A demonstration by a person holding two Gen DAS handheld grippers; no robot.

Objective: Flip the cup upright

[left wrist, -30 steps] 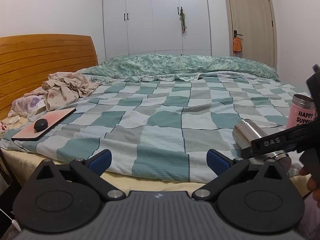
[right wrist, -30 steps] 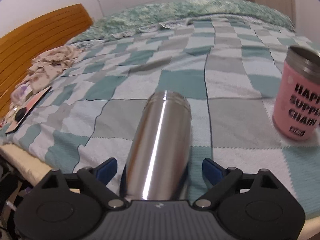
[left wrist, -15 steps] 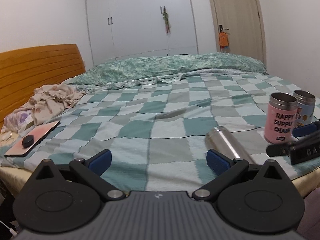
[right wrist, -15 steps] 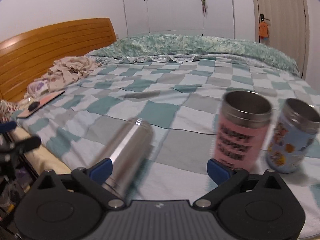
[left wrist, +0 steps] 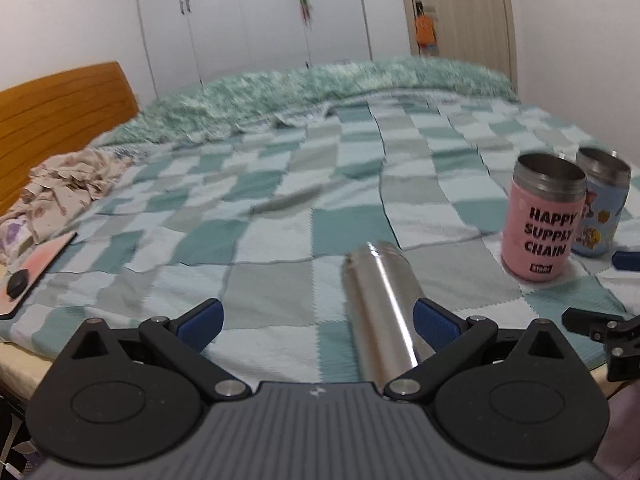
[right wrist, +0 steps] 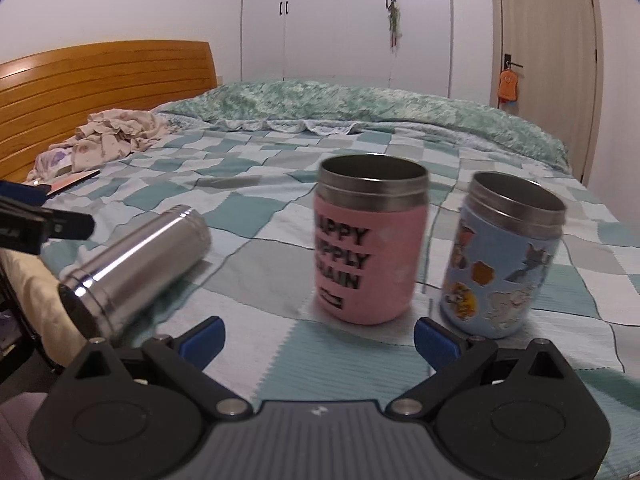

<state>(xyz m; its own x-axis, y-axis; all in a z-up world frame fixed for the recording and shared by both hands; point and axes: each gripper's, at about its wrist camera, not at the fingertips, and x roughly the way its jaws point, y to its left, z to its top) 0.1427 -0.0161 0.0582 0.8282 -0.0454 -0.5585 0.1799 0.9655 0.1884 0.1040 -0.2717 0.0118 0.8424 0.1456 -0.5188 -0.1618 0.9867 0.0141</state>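
Note:
A plain steel cup (left wrist: 380, 308) lies on its side on the checked bed cover near the front edge; it also shows in the right wrist view (right wrist: 132, 268). My left gripper (left wrist: 316, 320) is open, and the lying cup's near end sits between its fingers close to the right finger (left wrist: 434, 326). My right gripper (right wrist: 318, 338) is open and empty, just in front of a pink cup (right wrist: 370, 240) that stands upright with its mouth up.
A blue cartoon cup (right wrist: 508, 256) stands upright right of the pink cup. Both also show in the left wrist view, pink cup (left wrist: 542, 224) and blue cup (left wrist: 600, 204). Crumpled clothes (left wrist: 68, 180) and a pad with a mouse (left wrist: 18, 284) lie at the left. A wooden headboard (right wrist: 100, 76) stands behind.
My right gripper has drawn away from the steel cup and swung right toward the pink and blue cups. My left gripper has moved right until the lying steel cup is between its fingers.

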